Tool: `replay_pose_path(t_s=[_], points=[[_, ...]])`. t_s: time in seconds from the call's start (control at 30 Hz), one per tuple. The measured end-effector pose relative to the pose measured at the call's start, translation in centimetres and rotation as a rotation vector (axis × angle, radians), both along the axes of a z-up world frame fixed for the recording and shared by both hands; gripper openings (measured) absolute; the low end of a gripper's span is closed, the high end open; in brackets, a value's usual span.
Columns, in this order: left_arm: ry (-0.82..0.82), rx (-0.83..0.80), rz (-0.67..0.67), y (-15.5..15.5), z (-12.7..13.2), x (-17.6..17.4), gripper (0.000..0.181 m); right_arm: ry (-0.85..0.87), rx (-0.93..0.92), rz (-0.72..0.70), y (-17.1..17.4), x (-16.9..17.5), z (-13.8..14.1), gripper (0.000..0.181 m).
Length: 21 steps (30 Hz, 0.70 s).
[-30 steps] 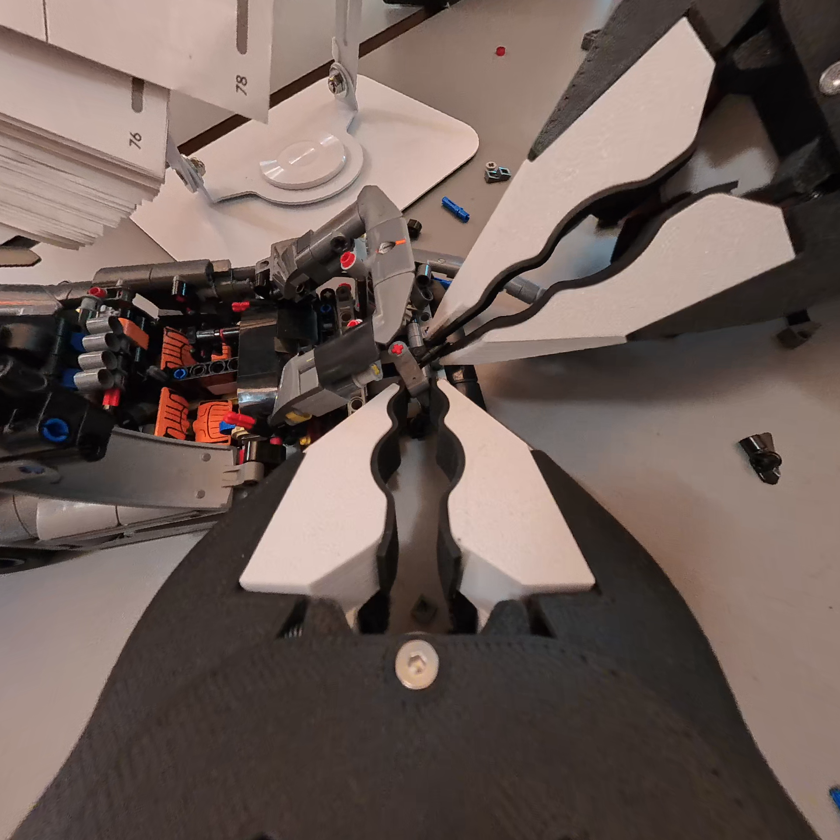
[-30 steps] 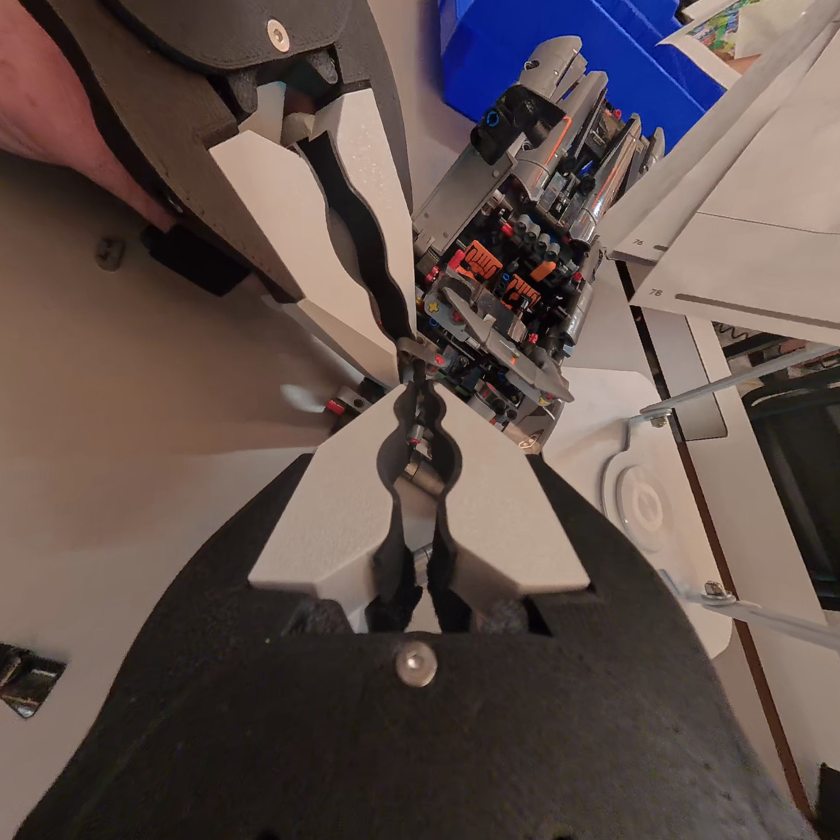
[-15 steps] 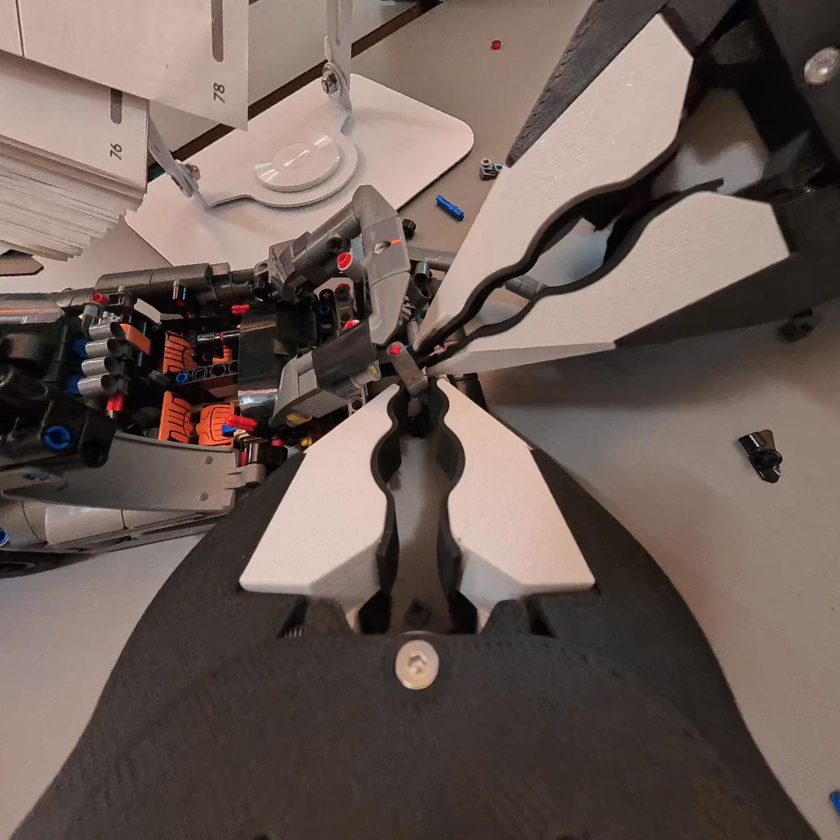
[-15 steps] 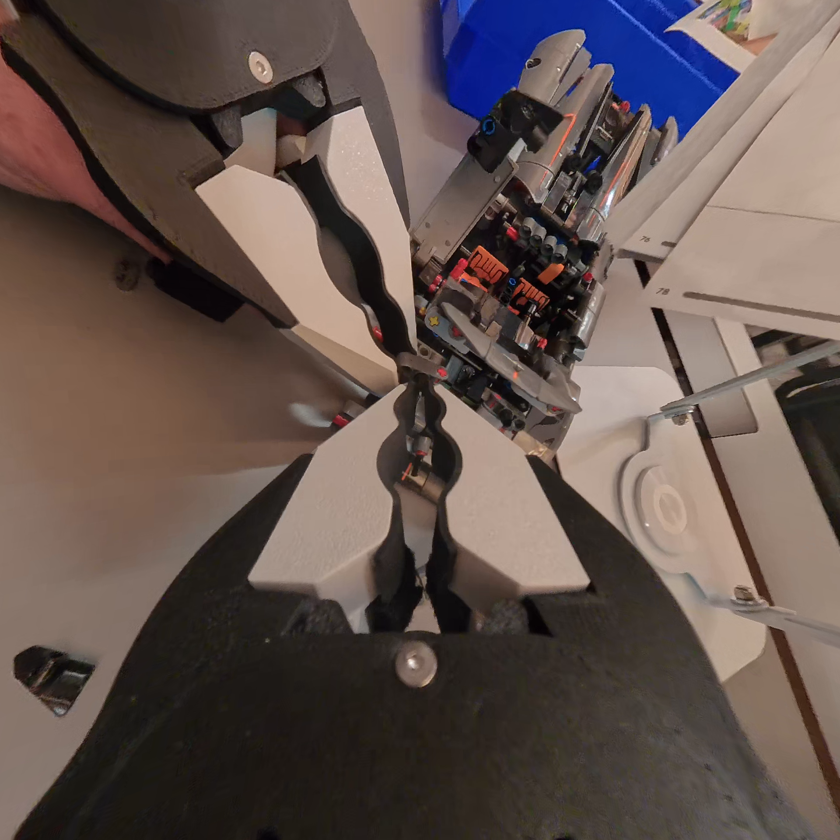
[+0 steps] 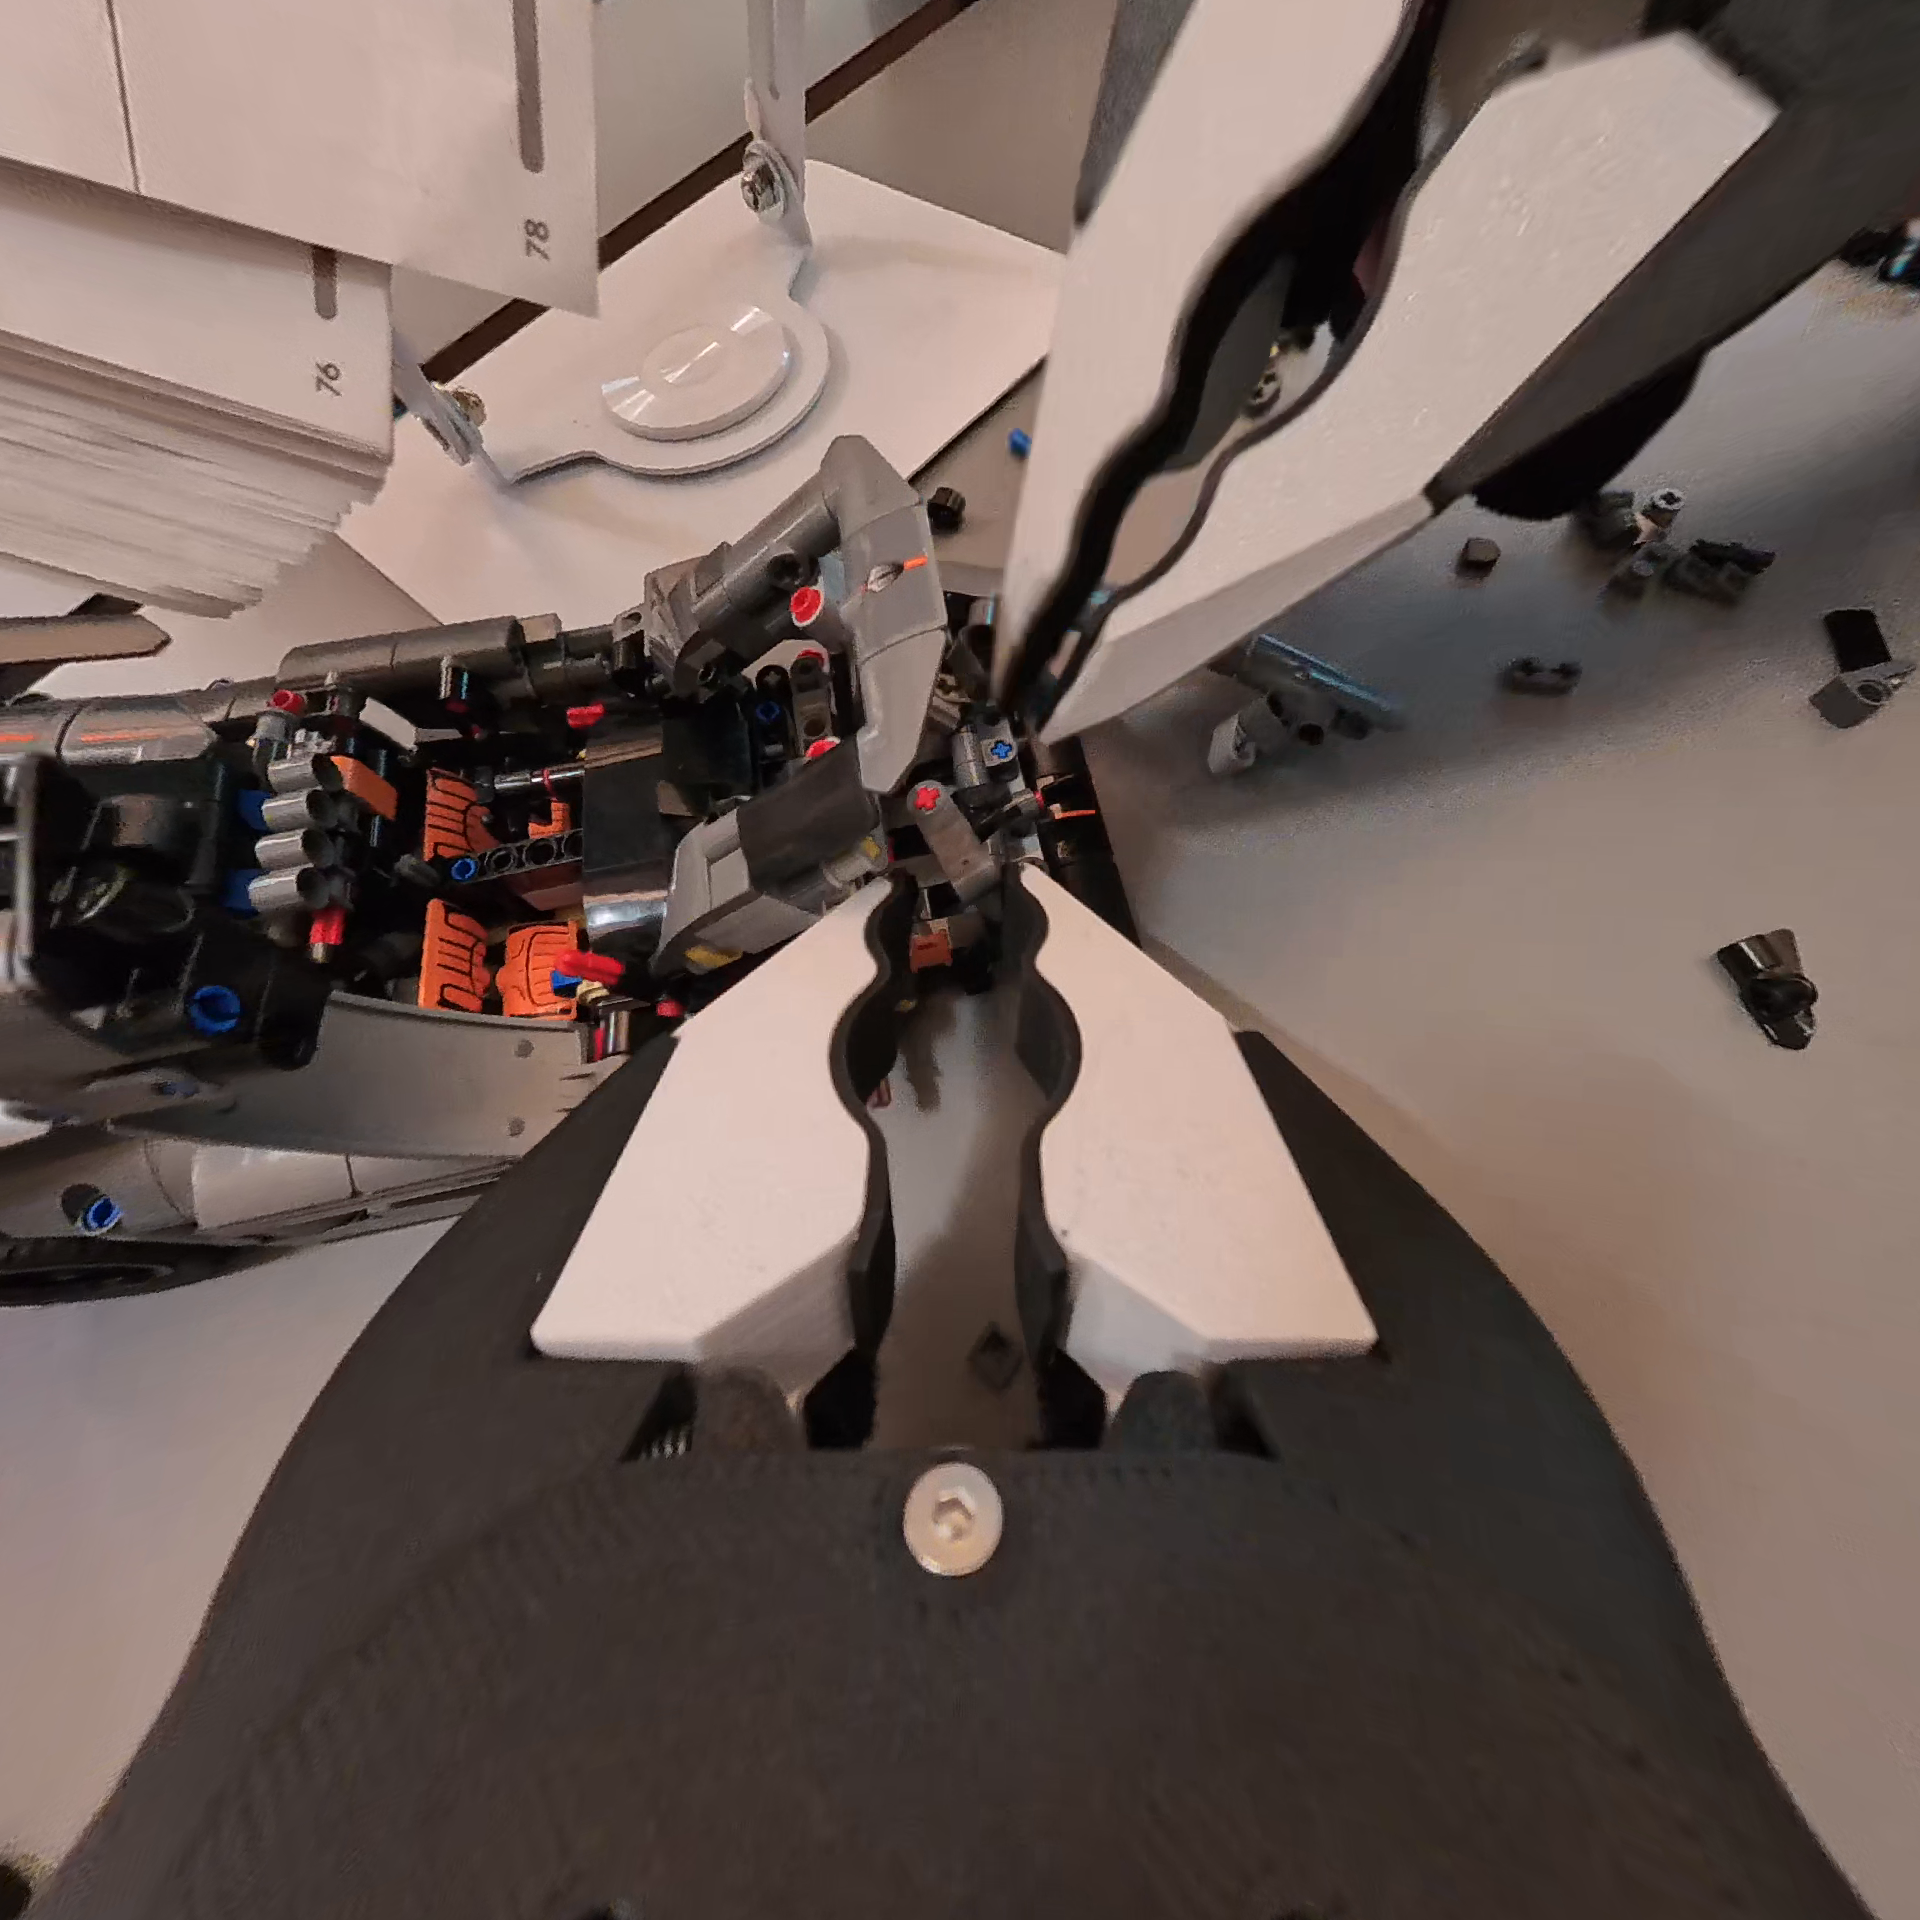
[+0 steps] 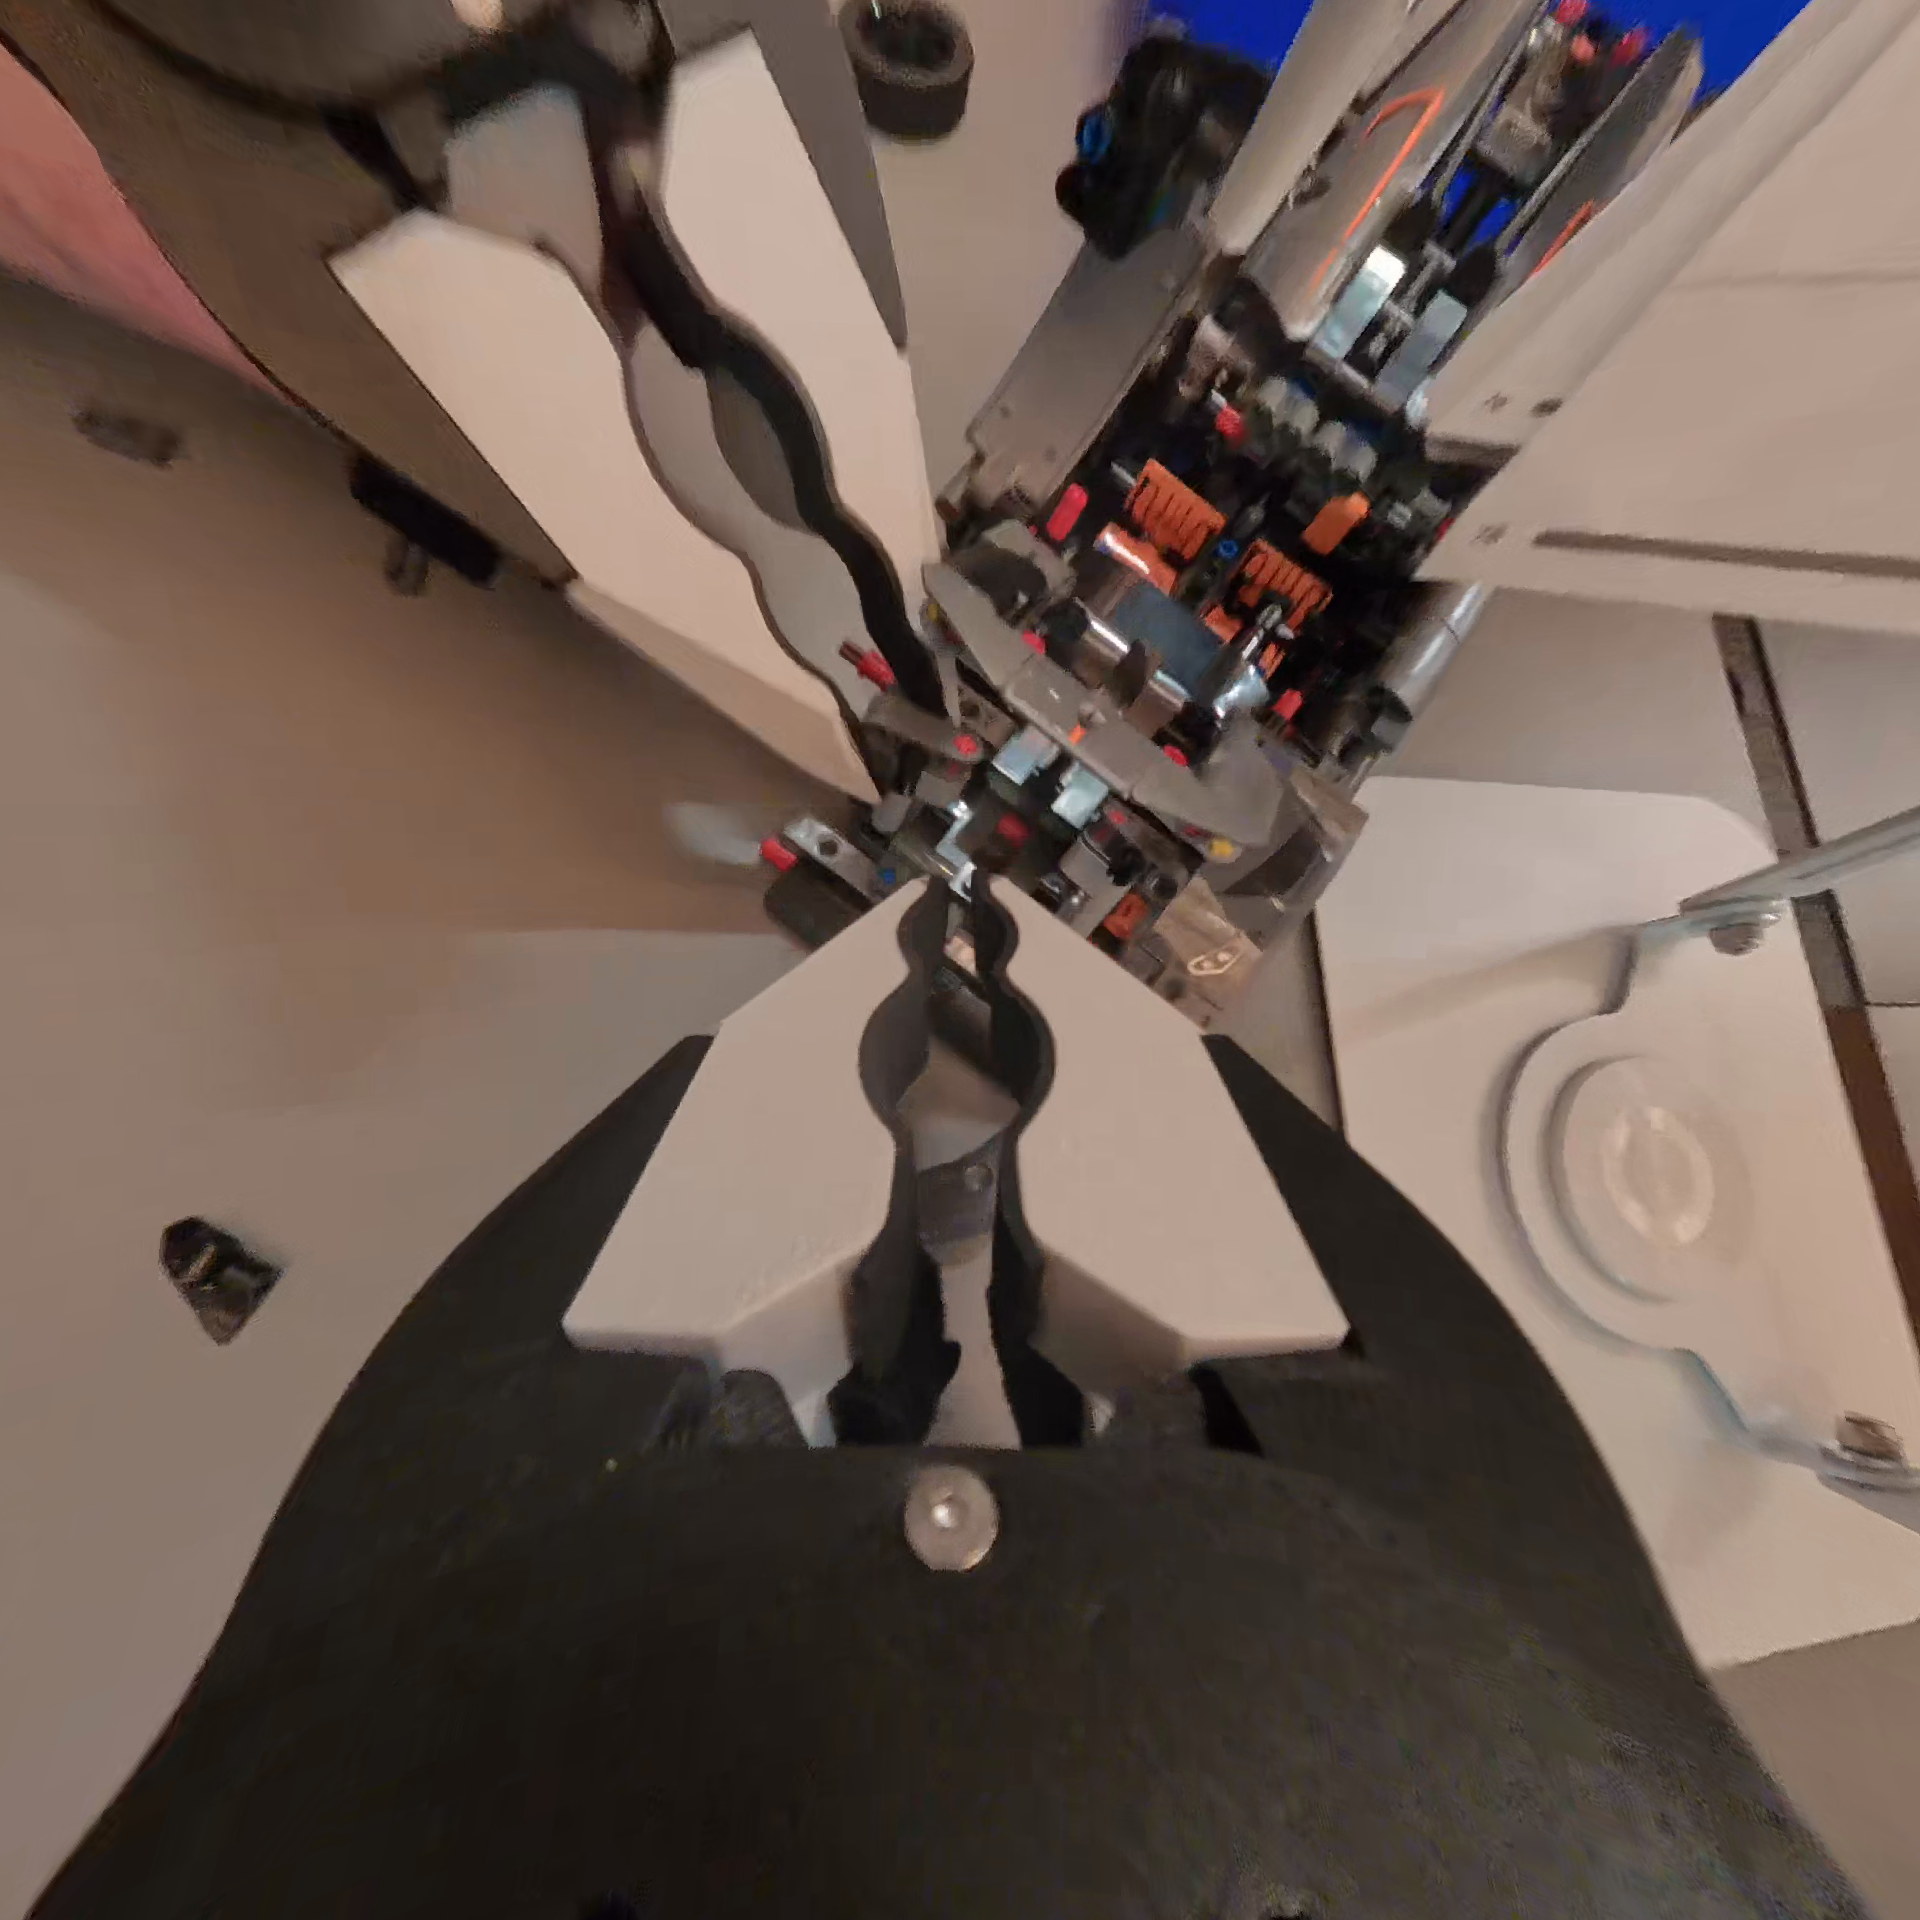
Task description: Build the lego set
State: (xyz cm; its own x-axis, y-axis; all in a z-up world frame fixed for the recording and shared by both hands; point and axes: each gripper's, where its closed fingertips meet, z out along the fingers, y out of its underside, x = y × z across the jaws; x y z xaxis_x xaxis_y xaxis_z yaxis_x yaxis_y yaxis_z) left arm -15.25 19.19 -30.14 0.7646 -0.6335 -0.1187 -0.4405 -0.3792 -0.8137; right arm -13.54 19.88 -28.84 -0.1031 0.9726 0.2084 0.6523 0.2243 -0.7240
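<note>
The lego model (image 5: 499, 831), a grey and black car with orange and red parts, lies on the table left of centre; it also shows in the right wrist view (image 6: 1174, 623). My left gripper (image 5: 954, 881) is shut on small parts at the model's front end, by a grey beam with a red pin (image 5: 940, 826). My right gripper (image 6: 958, 883) is shut on a thin black part at the same front end. It enters the left wrist view from the upper right (image 5: 1023, 701). The left gripper shows in the right wrist view (image 6: 925, 696). The two sets of tips almost touch.
A stack of instruction pages (image 5: 187, 416) rests on a white stand (image 5: 914, 312) behind the model. Loose small pieces (image 5: 1662, 561) and a black piece (image 5: 1766, 987) lie on the table at the right. A black tyre (image 6: 914, 62) and a blue bin (image 6: 1704, 73) lie beyond. The grippers are tip to tip, or close to it.
The right gripper has swung more upright and closer to the model's front end. The model fills more of the right wrist view. Both grippers keep their hold.
</note>
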Motion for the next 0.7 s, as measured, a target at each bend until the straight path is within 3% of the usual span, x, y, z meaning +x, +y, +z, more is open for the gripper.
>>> replay_pose_path(t_s=[0.2,0.3,0.43,0.7], points=[[0.155,0.073,-0.031,-0.7,1.1,-1.1,0.008,-0.06,0.054,-0.003,0.5,0.3,-1.7,0.004],[0.251,0.19,-0.139,-1.6,1.9,0.4,0.007,-0.076,0.066,0.003,0.5,0.2,-2.3,0.004],[0.427,0.272,-0.154,-1.4,1.3,0.9,0.0,-0.082,0.082,0.009,0.3,0.0,-2.6,0.002],[0.393,0.233,-0.046,-0.2,0.9,-0.7,0.0,-0.087,0.044,0.003,0.3,0.1,-2.7,0.0]])
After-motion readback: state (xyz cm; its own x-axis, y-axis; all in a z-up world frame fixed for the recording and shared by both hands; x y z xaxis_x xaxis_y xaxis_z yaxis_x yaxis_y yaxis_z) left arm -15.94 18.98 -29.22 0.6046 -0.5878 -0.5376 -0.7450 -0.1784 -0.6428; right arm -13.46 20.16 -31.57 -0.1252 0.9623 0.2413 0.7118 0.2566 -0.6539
